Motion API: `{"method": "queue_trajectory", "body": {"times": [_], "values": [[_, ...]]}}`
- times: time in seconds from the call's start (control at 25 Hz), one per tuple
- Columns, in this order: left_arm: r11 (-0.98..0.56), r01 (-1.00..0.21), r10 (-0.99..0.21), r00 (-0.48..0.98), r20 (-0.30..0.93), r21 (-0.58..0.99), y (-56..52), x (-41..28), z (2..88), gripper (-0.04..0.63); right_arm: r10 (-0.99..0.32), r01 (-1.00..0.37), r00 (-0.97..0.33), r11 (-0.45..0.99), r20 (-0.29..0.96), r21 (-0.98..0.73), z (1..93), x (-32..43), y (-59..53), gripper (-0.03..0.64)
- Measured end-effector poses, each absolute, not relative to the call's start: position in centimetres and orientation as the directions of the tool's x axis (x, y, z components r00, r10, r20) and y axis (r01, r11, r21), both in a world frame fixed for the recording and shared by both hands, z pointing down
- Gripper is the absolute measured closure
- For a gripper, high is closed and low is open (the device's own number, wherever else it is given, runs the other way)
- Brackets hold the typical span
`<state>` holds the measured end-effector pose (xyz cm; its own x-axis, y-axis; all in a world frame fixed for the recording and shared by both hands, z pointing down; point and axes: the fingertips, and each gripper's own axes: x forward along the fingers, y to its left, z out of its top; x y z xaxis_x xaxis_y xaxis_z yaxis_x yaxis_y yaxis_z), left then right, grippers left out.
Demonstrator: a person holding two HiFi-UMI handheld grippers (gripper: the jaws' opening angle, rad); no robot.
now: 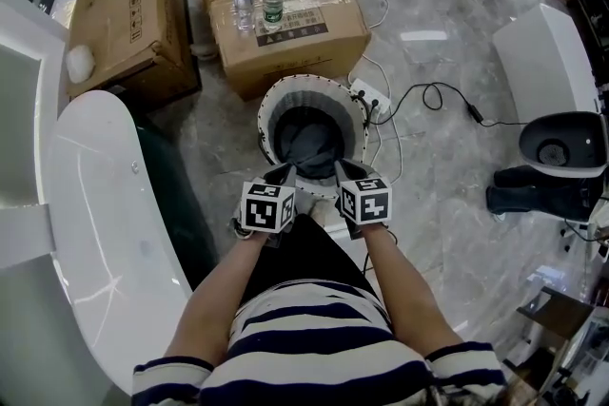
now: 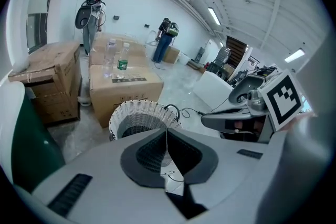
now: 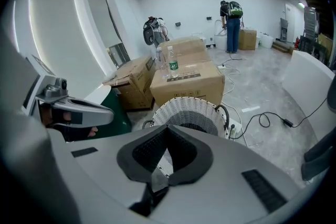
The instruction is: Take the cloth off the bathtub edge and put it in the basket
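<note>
Cloth (image 1: pixel 309 145), dark grey and crumpled, lies inside basket (image 1: pixel 267 112); left gripper (image 1: pixel 284 171) and right gripper (image 1: pixel 340 169) closed, empty.

No legible text is found. A dark printed label (image 1: pixel 304 22) is noted on top of the large cardboard box (image 1: pixel 314 57), but it is too small to be read. Print on the green-banded bottle (image 1: pixel 273 3) is likewise unreadable.
</note>
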<state>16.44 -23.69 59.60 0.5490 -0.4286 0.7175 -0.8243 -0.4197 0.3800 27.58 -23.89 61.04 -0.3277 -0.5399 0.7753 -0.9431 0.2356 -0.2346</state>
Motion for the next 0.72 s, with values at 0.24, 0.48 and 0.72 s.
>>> {"method": "queue_trajectory", "body": {"times": [0.24,0.48,0.72], "values": [[-0.423,-0.82,-0.434,0.557,0.709,0.385,-22.8,16.1,59.0,0.572,-0.553,-0.947,-0.319,0.217,0.769,-0.237,60.3,27.6,-22.9,0.591],[-0.427,-0.814,-0.434,0.567,0.7,0.394,-21.7,16.0,58.5,0.572,-0.552,-0.95,-0.313,0.2,0.773,-0.241,59.8,27.8,-21.5,0.591],[-0.433,-0.807,-0.43,0.576,0.695,0.401,-20.8,16.1,58.2,0.572,-0.553,-0.951,-0.309,0.19,0.774,-0.244,59.7,27.6,-20.7,0.591]]}}
